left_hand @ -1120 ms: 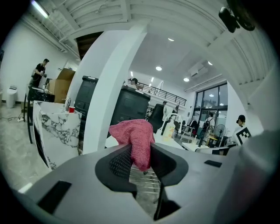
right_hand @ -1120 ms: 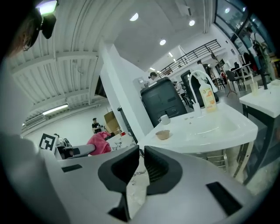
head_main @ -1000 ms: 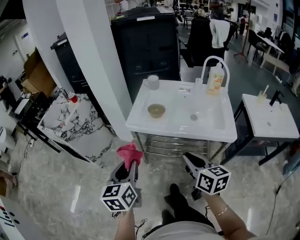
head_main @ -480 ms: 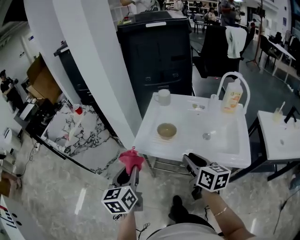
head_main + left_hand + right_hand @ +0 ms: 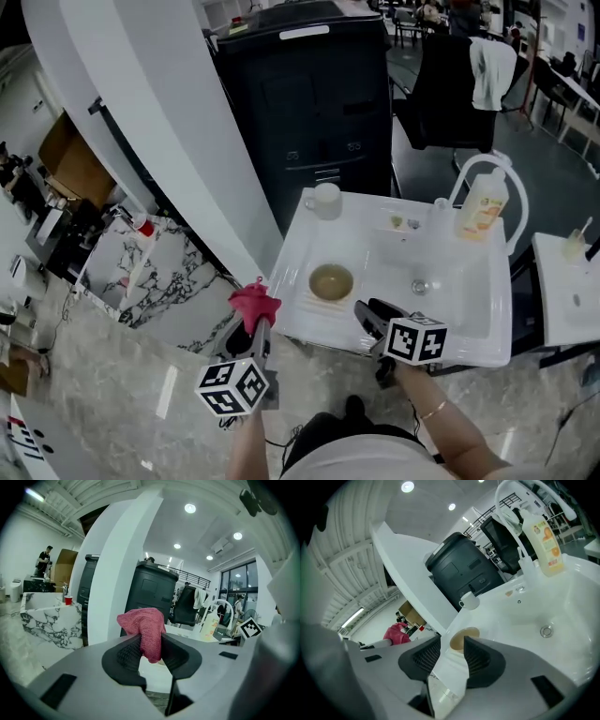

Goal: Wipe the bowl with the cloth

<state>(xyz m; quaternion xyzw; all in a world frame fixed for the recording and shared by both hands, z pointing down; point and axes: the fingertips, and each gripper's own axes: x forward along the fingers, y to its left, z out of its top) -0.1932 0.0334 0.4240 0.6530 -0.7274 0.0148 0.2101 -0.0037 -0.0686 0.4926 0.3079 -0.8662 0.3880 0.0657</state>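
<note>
Closing in on white ceramic sink stand [image 5: 469, 323] since second ago, now reaching front edge. Pinching crumpled red knitted cloth [image 5: 255, 302] in left gripper [image 5: 251, 326], just off sink's front-left corner. Spreading right gripper [image 5: 367, 311] jaws over front rim, nothing between. Finding small round tan bowl [image 5: 331, 281] resting on sink's left ledge, just ahead of right gripper.

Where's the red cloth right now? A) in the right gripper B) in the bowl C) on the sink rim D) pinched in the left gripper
D: the left gripper view shows the red cloth clamped between the jaws of the left gripper, not at the bowl.
</note>
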